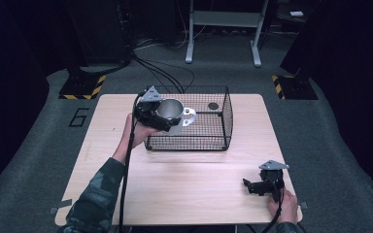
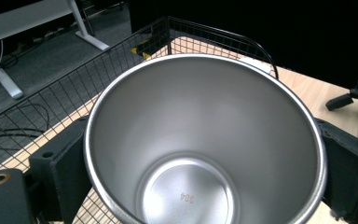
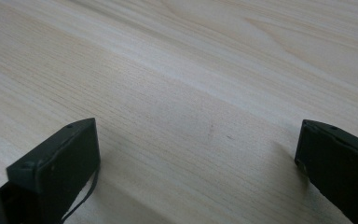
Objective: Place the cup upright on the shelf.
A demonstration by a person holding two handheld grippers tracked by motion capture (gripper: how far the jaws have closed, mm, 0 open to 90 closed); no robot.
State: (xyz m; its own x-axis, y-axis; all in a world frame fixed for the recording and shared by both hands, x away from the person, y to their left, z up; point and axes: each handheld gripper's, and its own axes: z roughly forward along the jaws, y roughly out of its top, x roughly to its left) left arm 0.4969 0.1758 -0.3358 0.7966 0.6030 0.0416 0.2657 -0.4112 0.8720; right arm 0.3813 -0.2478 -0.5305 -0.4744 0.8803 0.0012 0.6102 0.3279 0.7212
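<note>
A steel mug (image 1: 174, 114) with a white outside and a white handle hangs over the left end of the black wire basket (image 1: 209, 141), tilted toward me. My left gripper (image 1: 151, 114) is shut on the mug, its jaws on either side of the body. Down the left gripper view I look into the mug's shiny empty inside (image 2: 200, 140), with the basket's wire wall (image 2: 65, 88) behind it. Near the table's front right corner my right gripper (image 1: 252, 186) rests low, jaws apart. The right gripper view has bare wood between its open fingers (image 3: 60, 158).
The light wooden table (image 1: 184, 189) is bare in front of the basket. A small dark round thing (image 1: 213, 105) lies on the basket's floor at the back right. Cables (image 1: 165, 73) run across the grey floor behind the table, near a white desk frame (image 1: 223, 29).
</note>
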